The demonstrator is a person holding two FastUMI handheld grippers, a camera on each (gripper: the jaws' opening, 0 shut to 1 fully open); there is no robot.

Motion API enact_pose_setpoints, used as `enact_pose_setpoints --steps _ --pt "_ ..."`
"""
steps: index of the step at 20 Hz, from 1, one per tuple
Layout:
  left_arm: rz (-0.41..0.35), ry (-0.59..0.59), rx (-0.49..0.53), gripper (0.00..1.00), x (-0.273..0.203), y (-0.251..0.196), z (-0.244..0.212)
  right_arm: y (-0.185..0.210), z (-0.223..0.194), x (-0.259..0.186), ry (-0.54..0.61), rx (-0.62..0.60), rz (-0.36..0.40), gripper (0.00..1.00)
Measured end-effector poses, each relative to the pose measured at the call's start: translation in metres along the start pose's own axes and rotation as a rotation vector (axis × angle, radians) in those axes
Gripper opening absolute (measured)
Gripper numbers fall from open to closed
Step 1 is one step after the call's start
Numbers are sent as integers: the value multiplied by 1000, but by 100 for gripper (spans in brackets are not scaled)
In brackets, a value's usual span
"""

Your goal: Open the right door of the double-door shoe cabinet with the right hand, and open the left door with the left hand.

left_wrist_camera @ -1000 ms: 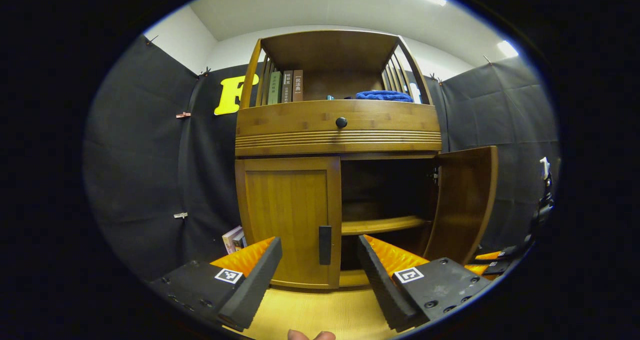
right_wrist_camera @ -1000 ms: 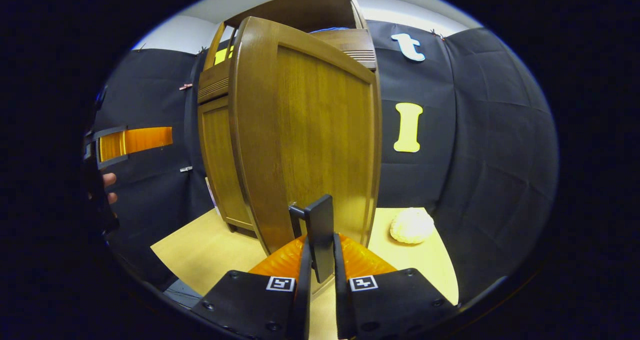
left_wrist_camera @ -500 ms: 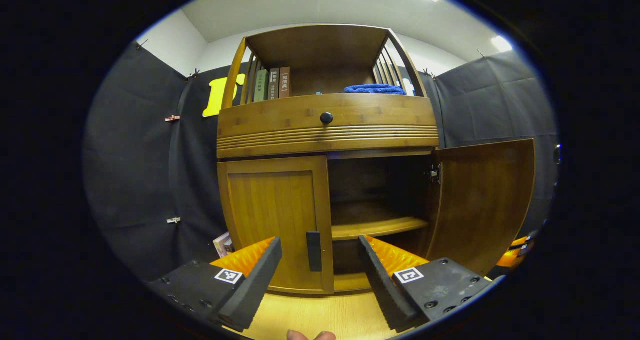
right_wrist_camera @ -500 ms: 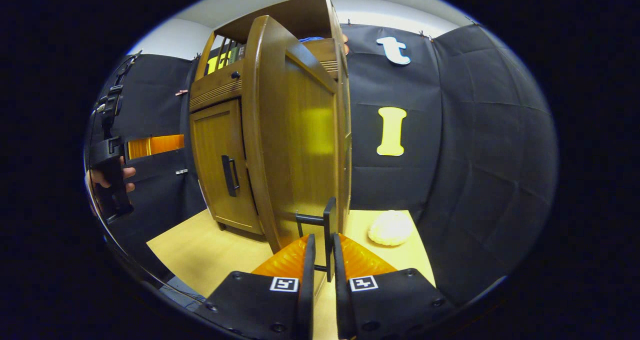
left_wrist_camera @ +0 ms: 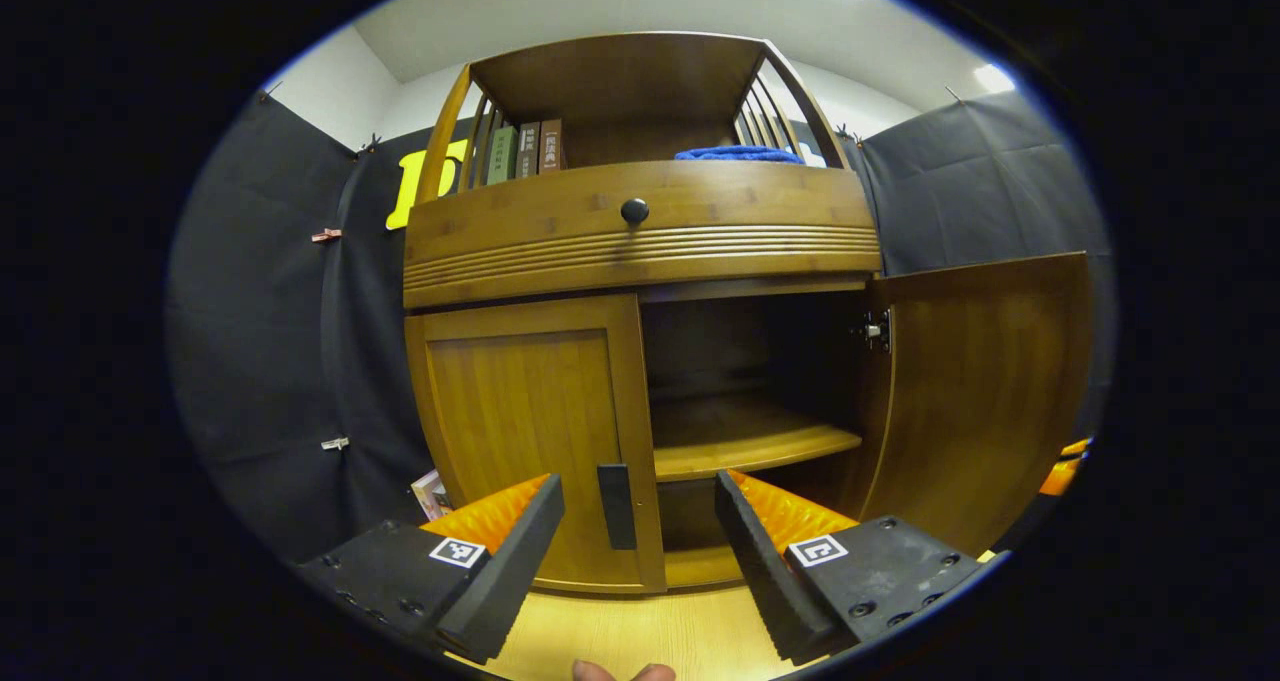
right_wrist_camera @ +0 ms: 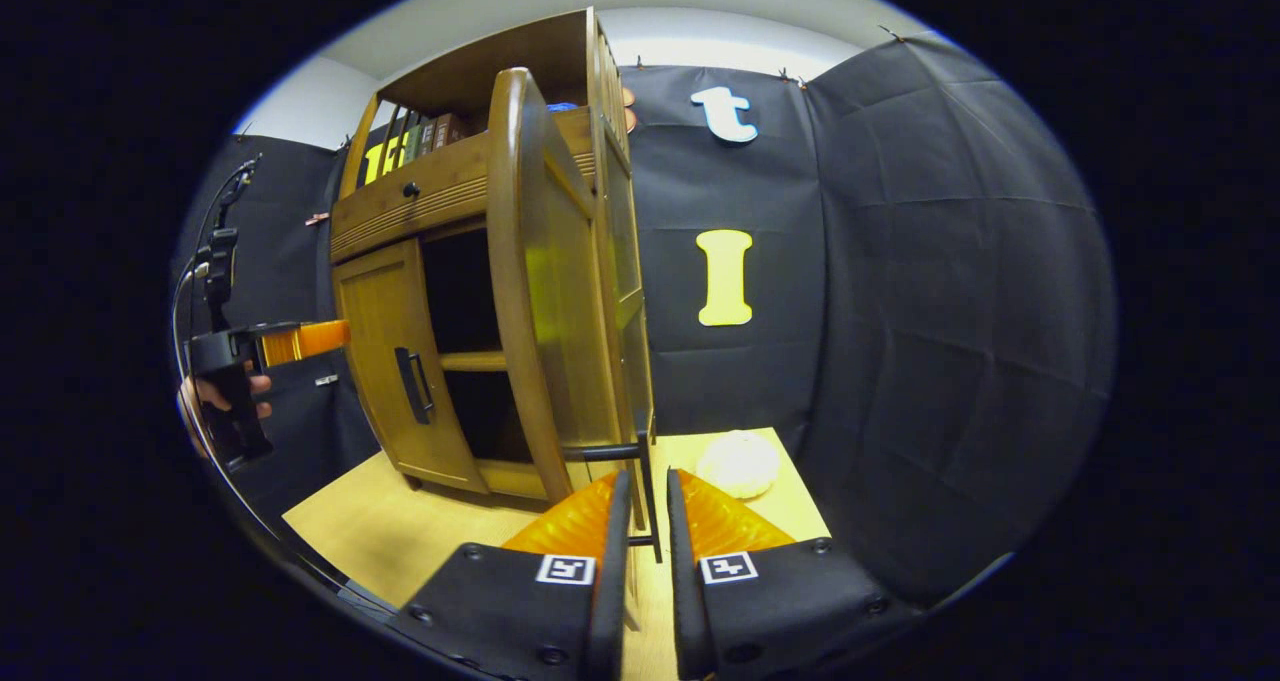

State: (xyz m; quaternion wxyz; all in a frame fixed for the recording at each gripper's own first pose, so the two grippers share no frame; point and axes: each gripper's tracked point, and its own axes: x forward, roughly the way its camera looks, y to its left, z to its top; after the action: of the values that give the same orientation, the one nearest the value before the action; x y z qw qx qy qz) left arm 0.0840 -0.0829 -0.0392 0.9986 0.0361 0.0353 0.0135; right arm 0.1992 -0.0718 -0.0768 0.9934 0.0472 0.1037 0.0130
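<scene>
Left gripper view: left gripper (left_wrist_camera: pixel 638 551) wide open, empty, level, aimed at left handle (left_wrist_camera: pixel 616 505) on closed left door (left_wrist_camera: pixel 530 431); risk: fingers hit door edge or miss thin handle. Right gripper (right_wrist_camera: pixel 640 551) pinched on right handle (right_wrist_camera: pixel 645 481), right door (right_wrist_camera: pixel 545 291) swung wide; overpull strains hinge (left_wrist_camera: pixel 873 331).

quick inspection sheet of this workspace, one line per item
surface: pale wood tabletop under the shoe cabinet.
job's things: right door swung wide open, shelf showing; left door shut, its handle untouched.
clutter: white round object beside the cabinet; books and blue cloth on the top shelf; books leaning at the cabinet's lower left.
grippers: right gripper shut on the right door handle; left gripper open, facing the left door handle, short of it.
cables: thin cable above the left gripper.
surroundings: black cloth wall, white ceiling.
</scene>
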Motion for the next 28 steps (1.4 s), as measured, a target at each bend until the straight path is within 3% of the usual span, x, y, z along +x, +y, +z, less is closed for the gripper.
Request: enact_pose_setpoints --steps 1,2,4,7,9,10,11,19,23,25,26,28 --pt "-4 3 -2 92 4 -1 -4 -7 4 -3 -14 -19 -28 39" --pt "-5 6 -4 95 10 1 -8 -12 9 -6 -33 -31 -54 37" --pt "-4 16 -8 92 21 2 -21 -21 27 -13 -109 -45 -103 62" --pt "5 16 -7 92 43 11 -38 -21 62 -30 -282 -65 -109 100" --pt "-4 6 -6 94 58 14 -46 -31 67 -41 -323 -127 -162 94" --pt "-4 4 -4 92 67 16 -50 -30 65 -45 -315 -147 -165 100" --pt "-5 10 -3 90 76 18 -55 -29 63 -48 -300 -153 -167 98" --pt "1 84 -33 81 142 32 -92 -42 52 -66 -245 -123 -244 98" --pt "-23 90 -26 65 154 24 -95 -47 49 -72 -233 -126 -269 98" --pt "-23 87 -13 53 156 25 -94 -46 48 -75 -232 -126 -273 96" --pt "-21 88 -12 41 153 26 -94 -44 48 -77 -232 -129 -274 98" --pt "-26 88 -21 37 155 26 -95 -42 49 -79 -232 -135 -272 98"
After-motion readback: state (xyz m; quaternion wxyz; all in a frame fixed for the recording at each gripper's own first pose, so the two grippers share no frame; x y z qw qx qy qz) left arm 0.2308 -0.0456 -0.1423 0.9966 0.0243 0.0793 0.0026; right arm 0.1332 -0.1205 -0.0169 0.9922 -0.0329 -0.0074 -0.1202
